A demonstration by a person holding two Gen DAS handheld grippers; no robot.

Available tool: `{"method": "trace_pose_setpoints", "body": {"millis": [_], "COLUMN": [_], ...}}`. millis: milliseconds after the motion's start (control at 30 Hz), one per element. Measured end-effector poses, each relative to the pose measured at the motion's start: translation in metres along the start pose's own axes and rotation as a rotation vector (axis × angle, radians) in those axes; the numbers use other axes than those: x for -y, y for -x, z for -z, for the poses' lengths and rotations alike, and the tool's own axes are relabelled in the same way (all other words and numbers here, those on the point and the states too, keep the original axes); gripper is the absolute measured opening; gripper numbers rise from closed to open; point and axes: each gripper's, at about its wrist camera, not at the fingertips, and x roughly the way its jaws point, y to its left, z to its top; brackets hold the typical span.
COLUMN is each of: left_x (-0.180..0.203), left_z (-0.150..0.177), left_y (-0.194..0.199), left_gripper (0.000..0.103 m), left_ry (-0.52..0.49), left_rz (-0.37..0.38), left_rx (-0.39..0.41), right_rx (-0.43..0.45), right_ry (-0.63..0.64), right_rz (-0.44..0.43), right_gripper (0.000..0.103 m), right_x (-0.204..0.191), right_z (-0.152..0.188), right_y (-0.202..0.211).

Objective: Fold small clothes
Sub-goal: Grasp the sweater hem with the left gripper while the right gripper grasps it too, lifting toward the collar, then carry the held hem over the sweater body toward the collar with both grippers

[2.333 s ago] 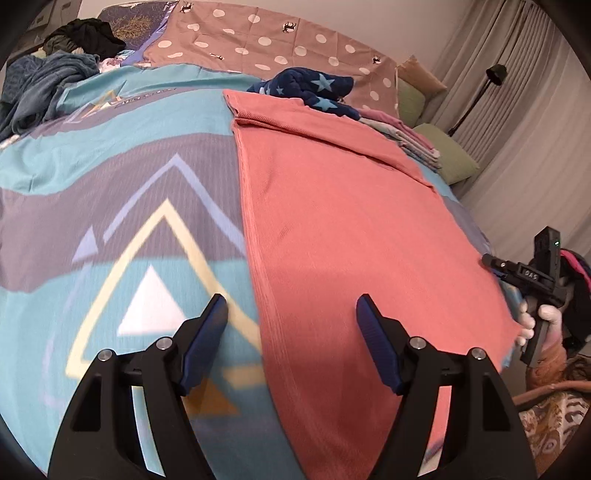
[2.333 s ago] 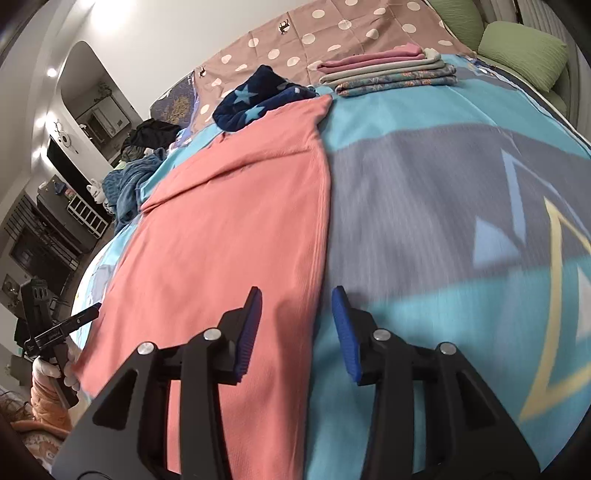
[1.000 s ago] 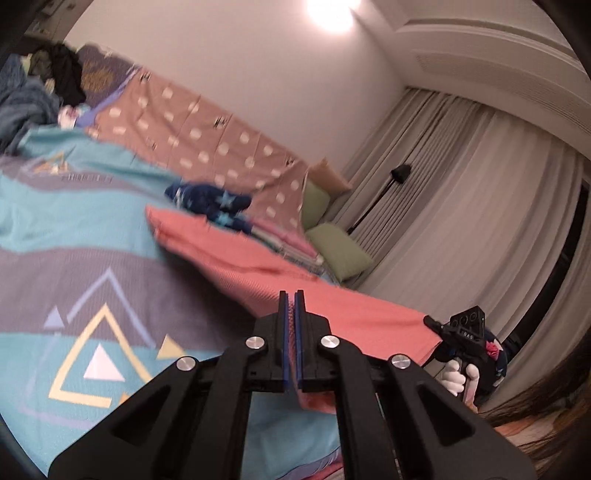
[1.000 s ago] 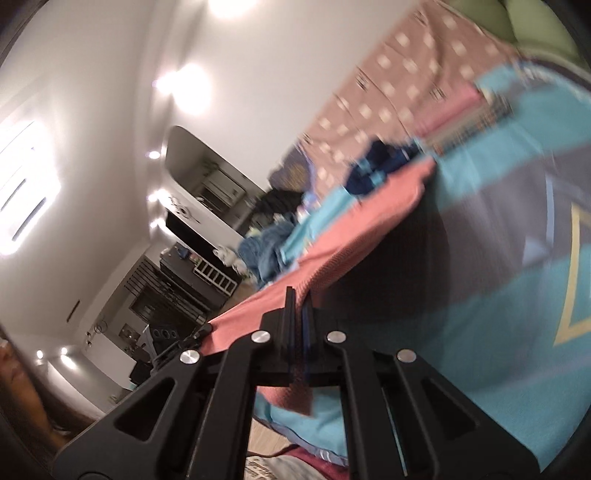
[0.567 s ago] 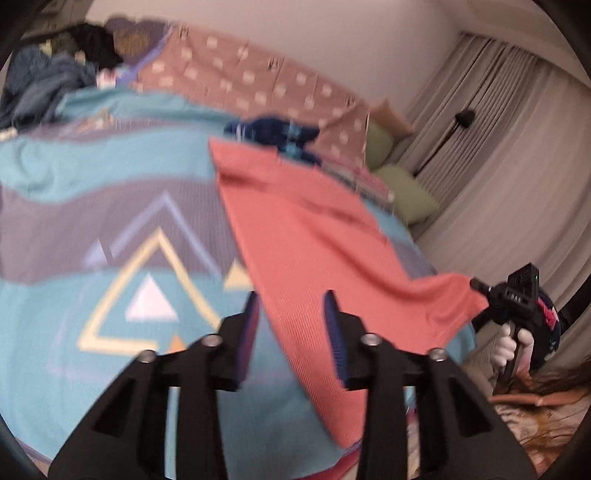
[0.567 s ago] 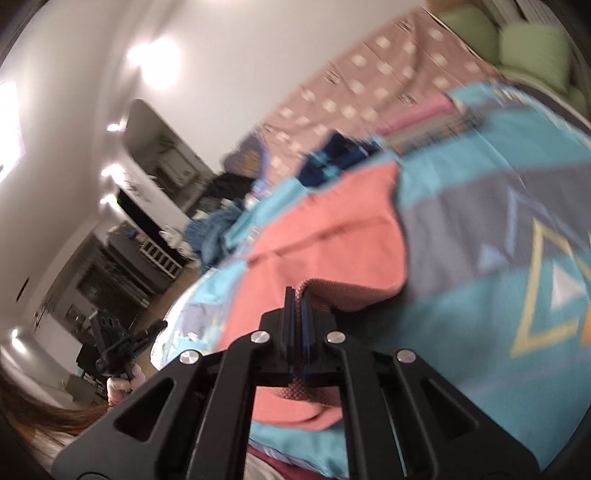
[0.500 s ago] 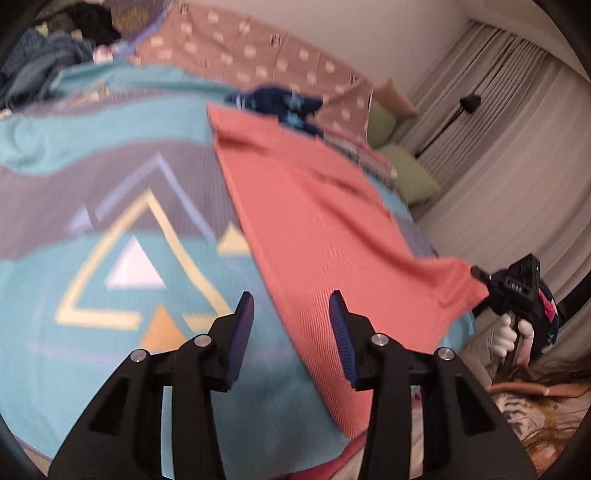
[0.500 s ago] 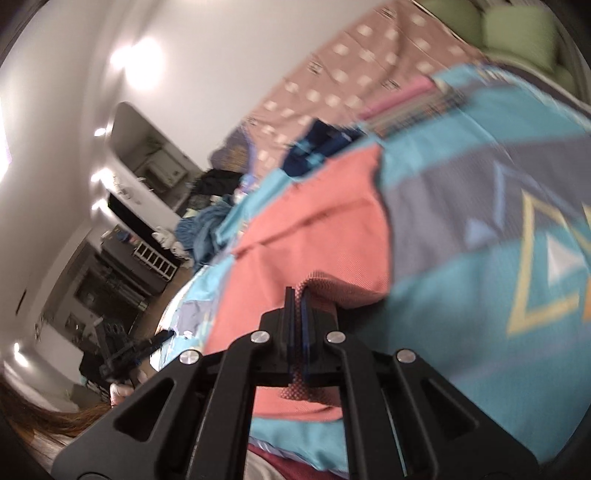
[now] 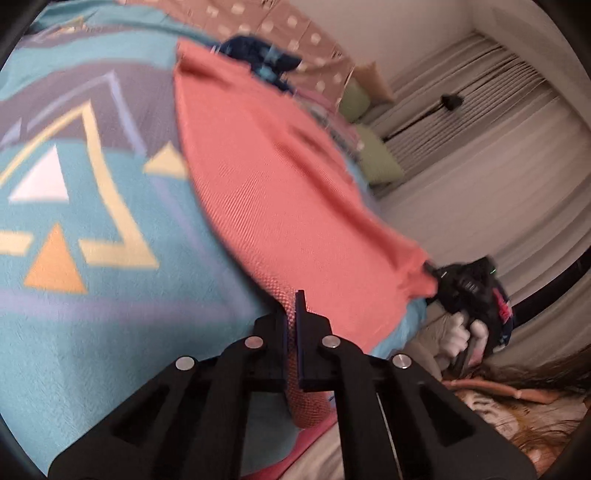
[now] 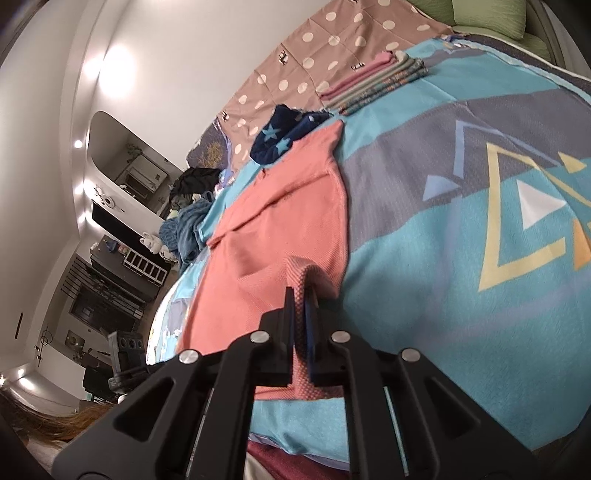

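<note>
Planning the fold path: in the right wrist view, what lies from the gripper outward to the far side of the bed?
right gripper → salmon-pink garment → navy star-print cloth → polka-dot brown sheet

You see a plain coral-pink garment [image 10: 280, 236] on a teal and grey bedspread [image 10: 461, 258] printed with yellow, white and orange triangles. Behind it lie a navy cloth with light-blue stars [image 10: 284, 136] and a dusty-pink sheet with cream dots [image 10: 332, 33].

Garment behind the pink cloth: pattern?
Navy garment with light blue stars; clearest in the right wrist view.
</note>
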Motion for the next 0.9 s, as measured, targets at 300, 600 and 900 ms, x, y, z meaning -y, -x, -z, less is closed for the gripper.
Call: {"method": "trace_pose_setpoints", "body": {"millis": [300,600,900], "left_x": [0.043,0.057,0.001], "left_z": [-0.026,-0.023,-0.016], "left_y": [0.060,0.103,0.045], "left_gripper": [0.002,0.000,0.053], "left_ry": [-0.113,-0.160,-0.054], "left_rz": [0.018,0.042,-0.190], "left_rx": [0.190,0.343,0.108], "right_rx": [-0.127,-0.026,-0.069], "right_ry": [0.015,0.087,0.064], "right_rz": [0.006,-0.365,-0.190], "right_gripper": [0.013,0.003,0.005], "right_x": [0.006,-0.041,-0.029], "right_z": [0.016,0.002,0.005], "right_y": [-0.024,0.017,-0.006]}}
